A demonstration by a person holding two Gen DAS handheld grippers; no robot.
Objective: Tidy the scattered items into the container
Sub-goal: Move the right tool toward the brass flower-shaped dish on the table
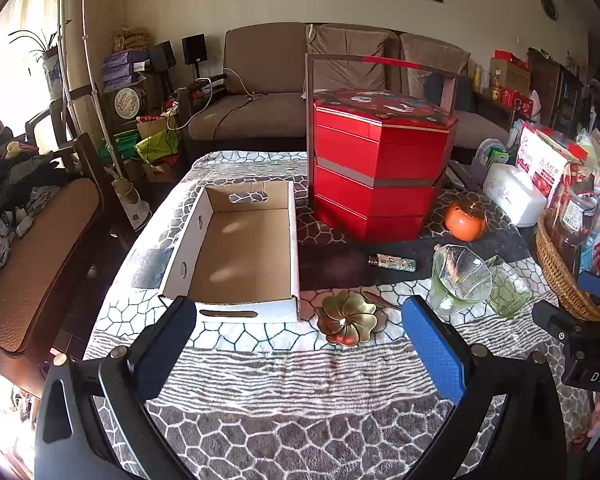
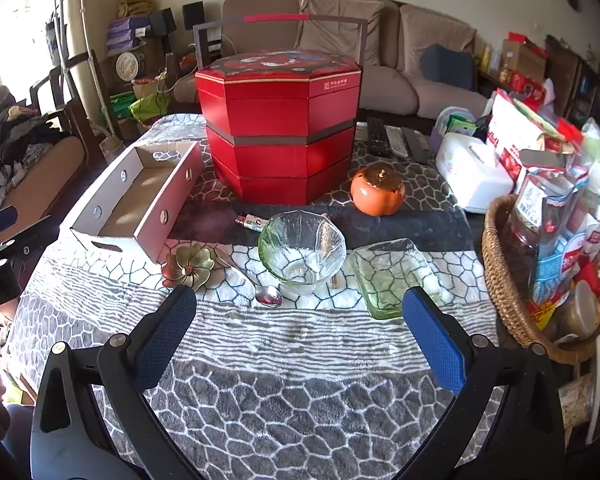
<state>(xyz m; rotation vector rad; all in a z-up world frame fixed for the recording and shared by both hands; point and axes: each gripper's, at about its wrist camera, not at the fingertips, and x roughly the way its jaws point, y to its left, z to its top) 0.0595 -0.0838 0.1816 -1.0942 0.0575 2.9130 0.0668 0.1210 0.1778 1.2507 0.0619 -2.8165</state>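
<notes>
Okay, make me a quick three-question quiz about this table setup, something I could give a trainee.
1. True or false: the cardboard box already has items in it.
2. Which lies closest to the brass flower dish? A) spoon B) orange lidded pot C) white tissue box
3. Fill in: both the left tool and the right tool are ____ and hold nothing.

Key
1. False: it is empty.
2. A: the spoon lies just beside the dish, between it and the round glass bowl.
3. Open.
</notes>
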